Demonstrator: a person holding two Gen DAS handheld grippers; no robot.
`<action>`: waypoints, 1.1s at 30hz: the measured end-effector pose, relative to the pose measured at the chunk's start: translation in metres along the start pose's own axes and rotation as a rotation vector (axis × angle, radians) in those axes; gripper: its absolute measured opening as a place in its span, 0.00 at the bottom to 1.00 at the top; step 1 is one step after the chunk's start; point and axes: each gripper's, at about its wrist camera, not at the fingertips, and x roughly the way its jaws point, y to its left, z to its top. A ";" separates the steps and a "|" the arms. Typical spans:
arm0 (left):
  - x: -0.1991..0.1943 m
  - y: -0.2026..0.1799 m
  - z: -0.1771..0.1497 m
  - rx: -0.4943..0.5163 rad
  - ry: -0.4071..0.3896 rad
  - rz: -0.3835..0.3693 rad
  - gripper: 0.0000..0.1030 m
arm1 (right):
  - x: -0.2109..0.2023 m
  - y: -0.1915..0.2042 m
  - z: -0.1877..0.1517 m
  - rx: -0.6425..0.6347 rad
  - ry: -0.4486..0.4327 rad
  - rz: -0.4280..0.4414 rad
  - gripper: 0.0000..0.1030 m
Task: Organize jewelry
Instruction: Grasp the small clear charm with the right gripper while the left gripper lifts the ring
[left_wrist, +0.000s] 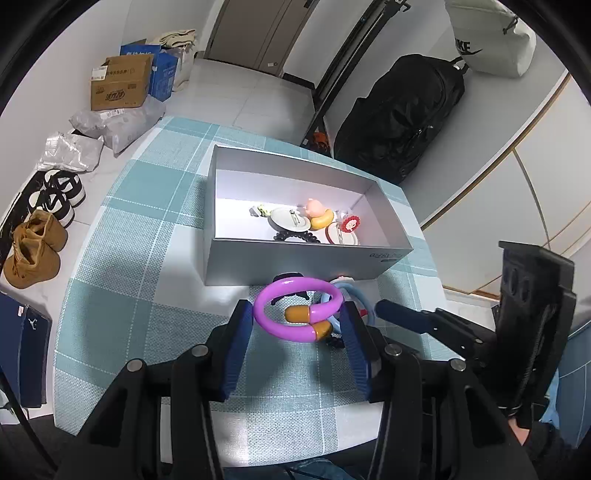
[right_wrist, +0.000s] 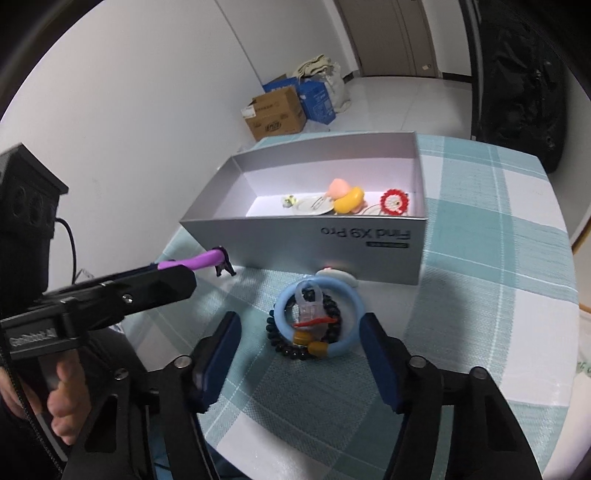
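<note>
Checked teal-and-white cloth covers the table (left_wrist: 147, 258), which stands on a pale tiled floor among cardboard boxes, shoes and a black backpack. At left, the left gripper (left_wrist: 297, 325) grips a purple bangle with amber tips (left_wrist: 295, 310), lifted just clear of the cloth near the box. Behind it lies an open grey phone box (right_wrist: 295, 232), already holding several pieces: round white discs, a pink-and-yellow charm and a red frilled one. At right, the right gripper (right_wrist: 300, 332) stands half open around a light blue bangle (right_wrist: 319, 317), its pads not yet touching; this bangle lies on the cloth over a black bead bracelet (right_wrist: 291, 350). Judging by this, sorting is roughly half done: three pieces remain outside.
</note>
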 end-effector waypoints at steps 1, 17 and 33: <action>0.000 0.001 0.000 -0.002 0.002 0.000 0.42 | 0.003 0.001 0.001 -0.004 0.005 -0.013 0.59; 0.001 0.001 0.001 0.013 0.002 0.012 0.41 | 0.021 0.005 0.012 -0.013 0.011 -0.085 0.34; 0.005 -0.005 -0.003 0.025 0.016 -0.015 0.35 | -0.003 -0.002 0.009 0.032 -0.057 -0.026 0.13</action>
